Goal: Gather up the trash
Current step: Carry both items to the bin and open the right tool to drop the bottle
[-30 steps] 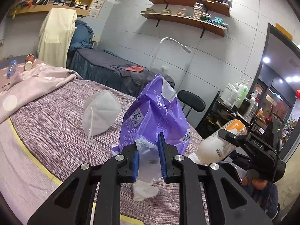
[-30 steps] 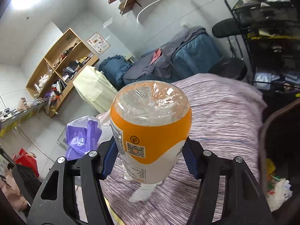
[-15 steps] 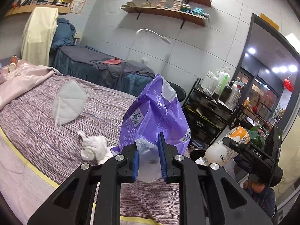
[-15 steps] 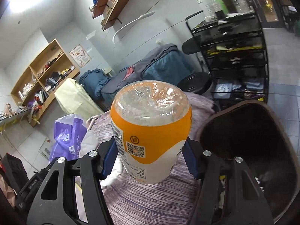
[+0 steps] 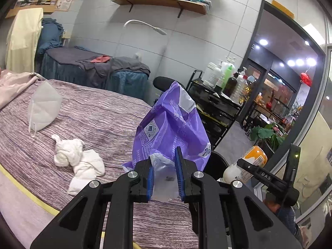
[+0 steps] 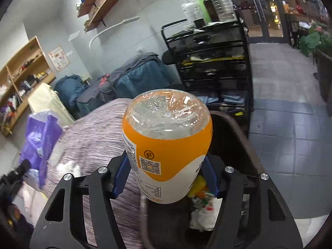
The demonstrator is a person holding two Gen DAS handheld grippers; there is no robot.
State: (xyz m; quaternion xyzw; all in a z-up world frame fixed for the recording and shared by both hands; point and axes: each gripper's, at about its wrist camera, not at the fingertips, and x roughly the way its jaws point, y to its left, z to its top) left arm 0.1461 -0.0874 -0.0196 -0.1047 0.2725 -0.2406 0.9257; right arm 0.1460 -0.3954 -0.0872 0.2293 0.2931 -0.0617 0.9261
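With your right gripper (image 6: 166, 178) clamped on the orange-and-white bottle (image 6: 166, 145) over the dark bin (image 6: 234, 145) off the bed's (image 5: 99, 120) end, centre it above the opening before parting the jaws, while your left gripper (image 5: 165, 178) holds the purple bag (image 5: 172, 132) pinched.

Left wrist view sits low over the bed (image 5: 99, 116), facing along its fingers toward the far wall and doorway, the purple bag (image 5: 174, 128) close up. Right wrist view tilts down over the bin (image 6: 234, 137), bottle (image 6: 168, 145) filling the lens. Both views share bed, bag, bottle and black cart (image 6: 209, 49).
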